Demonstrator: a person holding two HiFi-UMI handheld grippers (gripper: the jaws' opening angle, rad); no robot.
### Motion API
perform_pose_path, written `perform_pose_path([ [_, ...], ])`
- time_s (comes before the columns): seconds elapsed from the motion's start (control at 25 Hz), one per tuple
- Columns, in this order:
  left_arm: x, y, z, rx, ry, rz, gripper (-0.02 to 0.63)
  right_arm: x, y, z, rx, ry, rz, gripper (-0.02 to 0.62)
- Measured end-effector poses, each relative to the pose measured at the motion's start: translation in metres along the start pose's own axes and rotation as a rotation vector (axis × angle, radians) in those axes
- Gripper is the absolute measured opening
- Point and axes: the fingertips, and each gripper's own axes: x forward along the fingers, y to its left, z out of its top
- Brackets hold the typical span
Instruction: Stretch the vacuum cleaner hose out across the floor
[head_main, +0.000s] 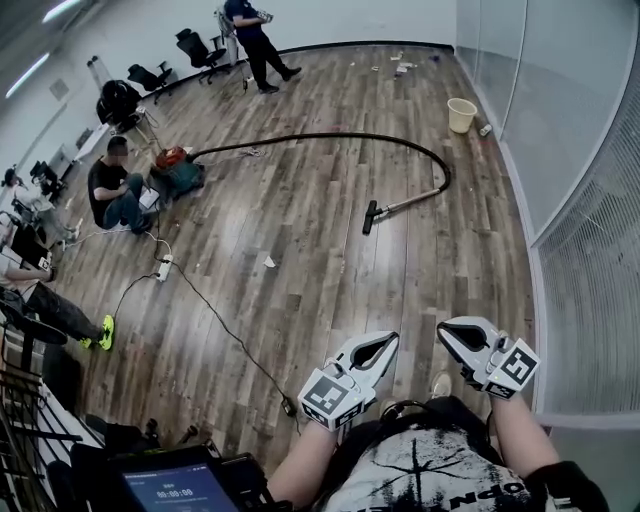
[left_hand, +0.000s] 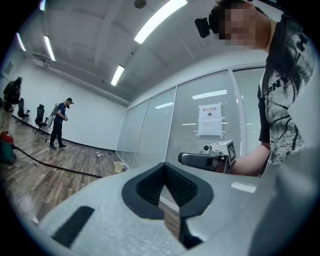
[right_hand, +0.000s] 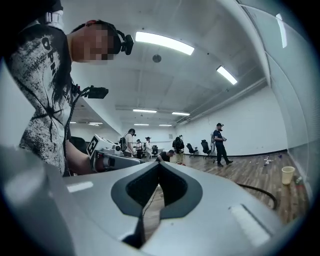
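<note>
Glossy wood-plank floor (head_main: 330, 200), matt black hose (head_main: 330, 137) — glass wall (head_main: 560, 110)

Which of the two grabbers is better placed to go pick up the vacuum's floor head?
Left, narrowly. The floor head lies almost straight ahead of the left gripper; the right gripper sits off to the side. Both are shut, empty and far from it.

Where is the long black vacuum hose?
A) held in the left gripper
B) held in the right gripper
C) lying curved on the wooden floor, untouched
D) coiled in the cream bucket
C: the black vacuum hose arcs over the wooden floor, far from the shut left gripper and right gripper.
</note>
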Motion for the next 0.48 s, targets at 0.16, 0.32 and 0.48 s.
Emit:
perform_pose_path([
  [0.16,-0.0003,-0.0027,-0.0002,-0.003,0.003,-0.003,0.000,-0.0044,0.0000,-0.0010,-0.012,0.013,-0.015,0.006],
  [0.32,-0.0016,-0.0030,0.0009,-0.006,-0.011,-0.005,0.000,-0.0008,0.0031,-0.0024,-0.076,0.010,0.009,0.006],
  [0.48,0.0037,0.0009,0.0020,0.002,-0.018,-0.009,0.000,0.0007,-0.0001,-0.0044,-0.078,0.029,0.004,0.006],
])
